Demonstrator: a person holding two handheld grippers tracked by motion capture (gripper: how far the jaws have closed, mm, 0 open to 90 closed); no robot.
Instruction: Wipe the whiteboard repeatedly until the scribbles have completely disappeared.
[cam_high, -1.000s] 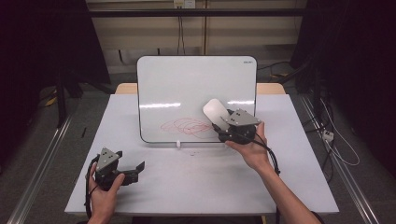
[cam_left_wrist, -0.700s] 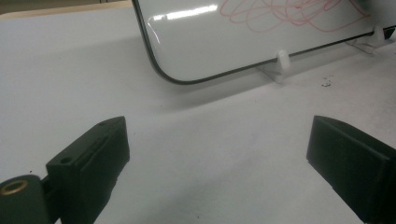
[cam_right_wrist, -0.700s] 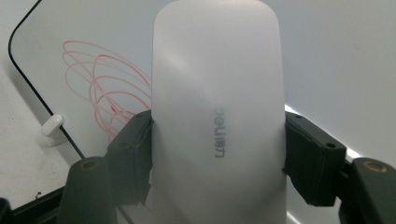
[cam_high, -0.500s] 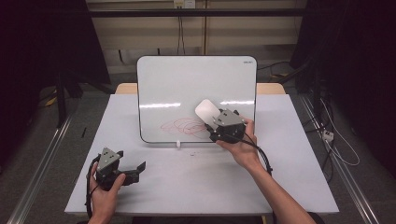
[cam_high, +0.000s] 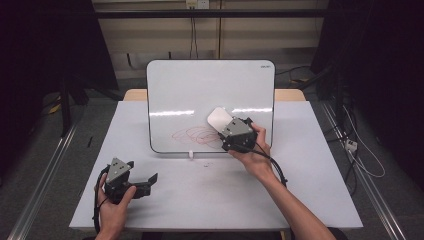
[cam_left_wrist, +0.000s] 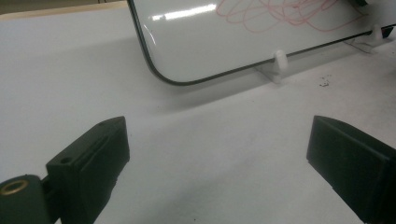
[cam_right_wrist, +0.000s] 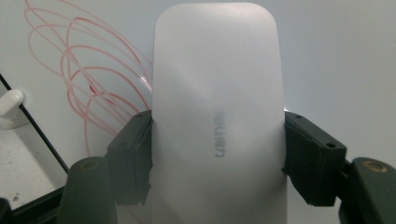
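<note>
The right gripper (cam_high: 226, 131) is clamped on a white, rounded plastic board eraser (cam_high: 218, 119), holding it against the lower part of the upright white-surfaced whiteboard (cam_high: 210, 87) — just right of the red scribbled loops (cam_high: 192, 135). The left gripper (cam_high: 142, 180) rests low over the white table (cam_high: 200, 200), jaws wide apart, holding nothing.

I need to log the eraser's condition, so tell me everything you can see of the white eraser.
The eraser is a smooth, matte white, plastic-looking block with rounded corners and faint grey lettering along its back. The right gripper clamps its long sides between both black jaws. It is held against the lower part of the whiteboard, just right of the red scribbles.
</note>
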